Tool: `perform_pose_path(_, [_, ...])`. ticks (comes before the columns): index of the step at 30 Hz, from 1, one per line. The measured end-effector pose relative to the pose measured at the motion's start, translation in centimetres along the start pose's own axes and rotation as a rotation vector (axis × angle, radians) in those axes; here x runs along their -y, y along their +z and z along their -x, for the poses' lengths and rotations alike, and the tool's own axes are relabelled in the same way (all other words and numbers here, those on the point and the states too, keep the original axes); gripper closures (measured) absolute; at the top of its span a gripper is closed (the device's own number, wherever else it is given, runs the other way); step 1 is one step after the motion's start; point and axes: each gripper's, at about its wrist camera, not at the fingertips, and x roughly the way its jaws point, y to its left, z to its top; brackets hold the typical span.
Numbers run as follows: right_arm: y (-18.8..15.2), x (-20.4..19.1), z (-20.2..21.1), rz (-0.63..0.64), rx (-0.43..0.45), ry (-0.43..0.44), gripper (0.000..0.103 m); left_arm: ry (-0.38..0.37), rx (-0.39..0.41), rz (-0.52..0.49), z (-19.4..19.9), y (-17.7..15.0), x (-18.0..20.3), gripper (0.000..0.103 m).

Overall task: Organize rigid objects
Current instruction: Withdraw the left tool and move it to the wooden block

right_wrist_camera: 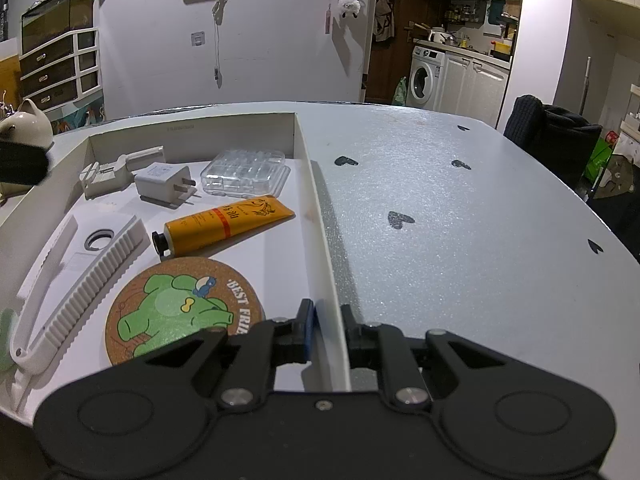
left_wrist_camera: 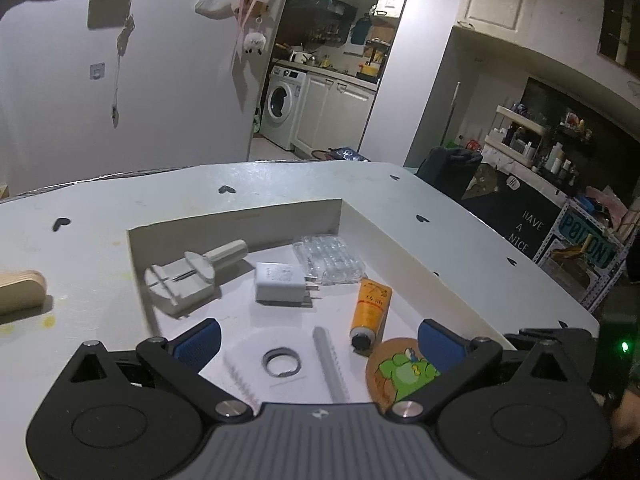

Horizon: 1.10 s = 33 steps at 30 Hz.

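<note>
Left wrist: your left gripper is spread wide and empty; at 12 o'clock lies the charger, the orange tube at 1, easily nudged. Right wrist: your right gripper pinches the tray wall; pulling could slide everything

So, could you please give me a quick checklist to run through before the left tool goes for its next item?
1. Left tool empty, jaws wide: ok.
2. Right tool clamped on the tray wall, steadying it: ok.
3. Orange tube lying flat inside the tray: ok.
4. Charger and clear case inside, near the far wall: ok.
5. Wooden piece on the table left of the tray, not yet in: not ok.
6. More loose items out of view: cannot tell.
</note>
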Motion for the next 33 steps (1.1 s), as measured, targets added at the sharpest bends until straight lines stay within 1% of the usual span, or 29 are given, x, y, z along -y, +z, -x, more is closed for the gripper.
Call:
perform_pose_path(5, [0.0,0.0,0.0,-0.003,0.001,-0.002,0.088,0.013,0.022,-0.042,2.1,-0.7,-1.7,0.000])
perform_pose_path(13, [0.1,-0.1,0.0,-0.001,0.001,-0.005,0.088,0.081,0.073,-0.062,4.6,-1.5,-6.2,0.000])
perform_pose_path(18, [0.1,-0.1,0.0,0.000,0.001,-0.006,0.088,0.117,0.102,-0.052,4.3,-0.9,-10.4,0.000])
perform_pose_path(22, [0.1,-0.1,0.0,0.000,0.001,-0.006,0.088,0.162,0.119,-0.058,3.1,-0.2,-14.3,0.000])
perform_pose_path(26, [0.0,-0.1,0.0,-0.001,0.000,-0.005,0.088,0.192,0.122,-0.017,1.5,0.6,-17.9,0.000])
perform_pose_path(29, [0.1,-0.1,0.0,0.000,0.000,-0.005,0.088,0.203,0.138,0.057,0.6,1.2,-20.5,0.000])
perform_pose_path(32, [0.0,-0.1,0.0,-0.001,0.000,-0.005,0.088,0.257,0.177,0.114,-0.2,1.6,-22.2,0.000])
perform_pose_path(33, [0.0,-0.1,0.0,-0.002,0.001,-0.005,0.088,0.267,0.179,0.131,-0.5,1.7,-22.6,0.000])
